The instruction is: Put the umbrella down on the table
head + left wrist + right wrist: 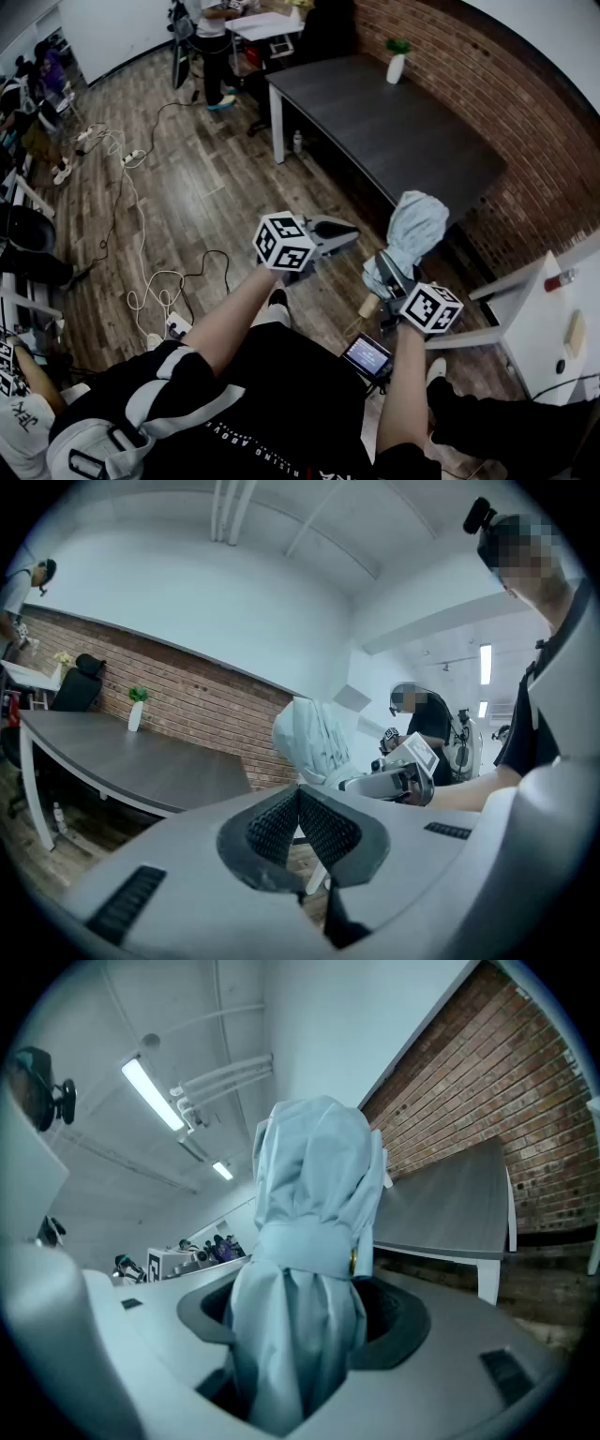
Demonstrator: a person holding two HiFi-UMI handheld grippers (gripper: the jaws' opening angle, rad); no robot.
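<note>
Clamping the folded umbrella below its strap in the right gripper jaws, hovering off the desk near corner; probably feeling light, soft-clothed, slipping easily. Holding the left gripper jaws together, empty.

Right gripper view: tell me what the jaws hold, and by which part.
The right gripper holds the folded pale-blue umbrella, clamped on its bunched fabric just below the strap.
</note>
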